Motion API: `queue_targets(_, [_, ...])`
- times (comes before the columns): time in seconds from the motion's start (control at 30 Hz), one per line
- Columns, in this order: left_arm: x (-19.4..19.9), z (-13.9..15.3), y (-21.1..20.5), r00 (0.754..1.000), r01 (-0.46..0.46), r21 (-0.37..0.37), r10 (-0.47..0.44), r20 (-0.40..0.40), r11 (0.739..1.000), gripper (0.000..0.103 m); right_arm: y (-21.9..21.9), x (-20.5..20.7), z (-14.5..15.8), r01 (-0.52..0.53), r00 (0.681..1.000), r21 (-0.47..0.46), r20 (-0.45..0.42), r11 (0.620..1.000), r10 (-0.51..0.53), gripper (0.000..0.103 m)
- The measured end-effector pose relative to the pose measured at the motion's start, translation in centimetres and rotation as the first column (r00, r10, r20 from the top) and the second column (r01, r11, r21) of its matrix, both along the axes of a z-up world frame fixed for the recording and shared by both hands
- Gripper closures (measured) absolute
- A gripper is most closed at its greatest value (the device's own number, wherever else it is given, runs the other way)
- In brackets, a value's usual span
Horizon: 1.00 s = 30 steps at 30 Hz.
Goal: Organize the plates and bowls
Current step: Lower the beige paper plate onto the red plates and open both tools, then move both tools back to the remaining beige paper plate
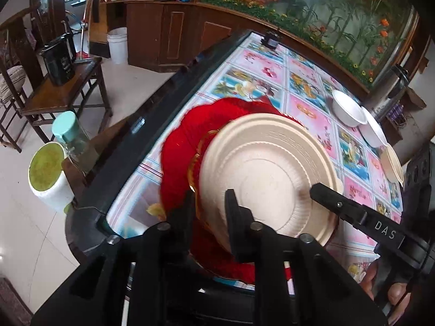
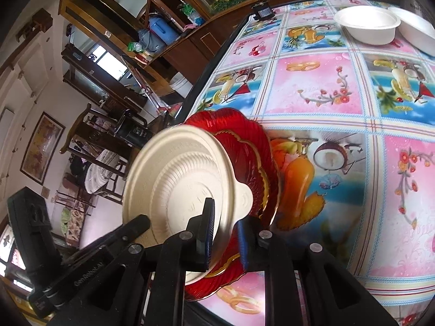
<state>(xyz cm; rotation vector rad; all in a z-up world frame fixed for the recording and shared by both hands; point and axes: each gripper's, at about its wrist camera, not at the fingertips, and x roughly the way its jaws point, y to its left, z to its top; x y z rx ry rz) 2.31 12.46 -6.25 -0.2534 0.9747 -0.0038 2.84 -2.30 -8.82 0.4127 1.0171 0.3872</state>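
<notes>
Dark wood cabinets backed the desk (image 2: 320, 87), which wore a glossy fruit-print cloth. Red ribbed glass plate (image 1: 179, 146) with gilt scalloped rim lay at the desk's near edge; cream ridged plate (image 2: 179, 179) tilted on it. Right gripper (image 2: 225, 231) pinched both rims. Left gripper (image 1: 212, 212) straddled the cream plate's rim, slightly parted, grip uncertain. White bowls (image 2: 367, 24) sat well apart.

A cream plate (image 1: 267, 174) with ribbed rings and a small tab handle lies tilted atop two stacked red scalloped plates (image 1: 179, 146), gold-rimmed, at the table's near edge; two white bowls (image 2: 367, 24) and another cream dish (image 1: 392, 163) sit side by side farther back
</notes>
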Motion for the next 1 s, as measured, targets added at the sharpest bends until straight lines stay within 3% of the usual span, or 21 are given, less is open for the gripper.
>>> queue_targets(0.07, [-0.1, 0.2, 0.7, 1.000, -0.015, -0.017, 0.015, 0.008, 1.000, 0.070, 0.0, 0.0, 0.1, 0.000, 1.000, -0.013, 0.010, 1.000, 0.000, 0.087])
queue_targets(0.27, [-0.3, 1.1, 1.7, 0.998, -0.043, -0.021, 0.044, 0.038, 0.999, 0.070, 0.0, -0.3, 1.1, 0.001, 0.999, -0.065, 0.049, 0.998, 0.002, 0.083])
queue_targets(0.33, [-0.3, 1.2, 1.8, 0.998, -0.048, -0.018, 0.049, 0.043, 0.999, 0.070, -0.4, -0.4, 1.8, 0.015, 0.997, -0.071, 0.072, 0.997, -0.010, 0.072])
queue_targets(0.43, [-0.2, 1.1, 1.9, 0.998, -0.052, -0.021, 0.053, 0.036, 0.998, 0.070, -1.6, -0.6, 3.0, 0.033, 0.993, -0.043, 0.115, 0.999, -0.028, 0.065])
queue_targets(0.83, [-0.6, 2.3, 0.8, 0.997, -0.024, -0.036, 0.027, 0.076, 0.999, 0.070, -9.1, -0.6, 3.3, 0.202, 0.967, 0.036, 0.149, 0.979, -0.205, 0.064])
queue_targets(1.0, [-1.0, 3.6, -1.5, 0.992, 0.034, -0.011, -0.033, 0.122, 0.999, 0.070, -13.1, -1.0, 2.6, 0.288, 0.943, 0.033, 0.166, 0.957, -0.289, 0.064])
